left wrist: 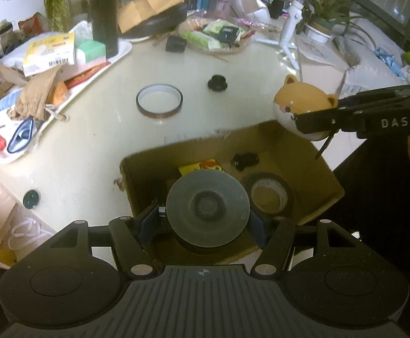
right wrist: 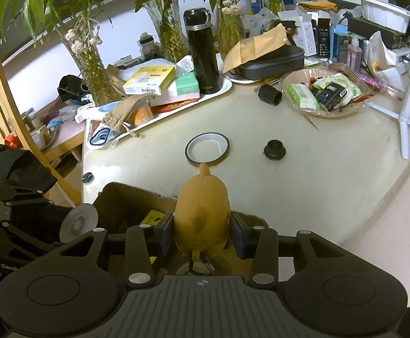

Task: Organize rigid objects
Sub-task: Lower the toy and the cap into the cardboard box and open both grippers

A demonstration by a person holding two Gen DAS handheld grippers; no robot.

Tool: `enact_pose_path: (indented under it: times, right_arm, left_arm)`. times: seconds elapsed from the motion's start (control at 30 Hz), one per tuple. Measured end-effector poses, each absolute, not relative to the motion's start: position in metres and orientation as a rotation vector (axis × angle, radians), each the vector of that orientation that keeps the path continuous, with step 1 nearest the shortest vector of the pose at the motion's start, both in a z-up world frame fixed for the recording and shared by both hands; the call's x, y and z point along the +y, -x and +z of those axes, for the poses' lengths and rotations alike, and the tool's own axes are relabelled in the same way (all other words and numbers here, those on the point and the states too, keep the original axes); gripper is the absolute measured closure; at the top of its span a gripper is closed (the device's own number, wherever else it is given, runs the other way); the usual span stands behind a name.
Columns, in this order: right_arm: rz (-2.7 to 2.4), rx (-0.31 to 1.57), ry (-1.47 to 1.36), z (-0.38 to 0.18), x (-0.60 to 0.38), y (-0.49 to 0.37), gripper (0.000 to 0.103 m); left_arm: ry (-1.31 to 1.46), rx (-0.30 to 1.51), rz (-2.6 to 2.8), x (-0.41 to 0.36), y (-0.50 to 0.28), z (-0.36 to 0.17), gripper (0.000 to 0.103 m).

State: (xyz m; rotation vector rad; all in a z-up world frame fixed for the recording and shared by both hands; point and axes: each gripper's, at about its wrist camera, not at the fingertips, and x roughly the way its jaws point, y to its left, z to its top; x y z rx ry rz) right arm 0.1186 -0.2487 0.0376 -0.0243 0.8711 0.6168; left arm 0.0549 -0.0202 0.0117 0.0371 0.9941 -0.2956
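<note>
Risk: both your grippers crowd over one cardboard box (left wrist: 312,152); they could knock together, or the round disc (left wrist: 207,207) could roll out of its edge-on hold and drop outside the rim. Left gripper (left wrist: 205,222): jaws half wide, clamped on the disc, above the box's near side. Right gripper (right wrist: 202,232): jaws narrow, holding the dog toy (right wrist: 202,214) over the far corner. Tape ring (left wrist: 159,102) and black knob (left wrist: 217,83) lie loose on the surface (left wrist: 97,146).

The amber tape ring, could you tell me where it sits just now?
The amber tape ring lies flat on the table, beyond the cardboard box, left of the black knob.
</note>
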Motion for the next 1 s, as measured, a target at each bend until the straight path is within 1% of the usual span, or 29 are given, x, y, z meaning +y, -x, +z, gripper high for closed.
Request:
enact_pose_path:
  times: [0.13,0.57,0.6,0.63,0.67,0.7,0.73,0.87,1.0]
  right_arm:
    - [0.616,0.888,0.013,0.032,-0.25,-0.116,0.058]
    - [0.596,0.914,0.008,0.019,-0.242,-0.111,0.057]
    - [0.583,0.908,0.015,0.019,-0.241,-0.112,0.053]
    - [0.572,0.909,0.029,0.018,-0.24,-0.113,0.037]
    - [0.564,0.912,0.044,0.018,-0.239,-0.114,0.028]
    - [0.56,0.907,0.05,0.018,-0.238,-0.114,0.015]
    - [0.556,0.901,0.057,0.018,-0.238,-0.114,0.007]
    - [0.538,0.915,0.094,0.014,-0.237,-0.114,0.0]
    - [0.533,0.936,0.102,0.007,-0.238,-0.112,0.0]
  left_arm:
    - [-0.059,0.994,-0.275,-0.021,-0.052,0.006,0.038]
    - [-0.051,0.945,-0.243,-0.023,-0.035,0.017,0.038]
    - [-0.05,0.942,-0.242,-0.023,-0.034,0.018,0.038]
    - [-0.05,0.938,-0.239,-0.024,-0.032,0.019,0.038]
    - [-0.05,0.933,-0.234,-0.023,-0.031,0.02,0.038]
    - [-0.049,0.929,-0.229,-0.024,-0.031,0.021,0.038]
    - [-0.048,0.924,-0.223,-0.023,-0.03,0.022,0.038]
    - [-0.041,0.908,-0.206,-0.021,-0.029,0.025,0.038]
    - [-0.039,0.898,-0.195,-0.019,-0.03,0.027,0.038]
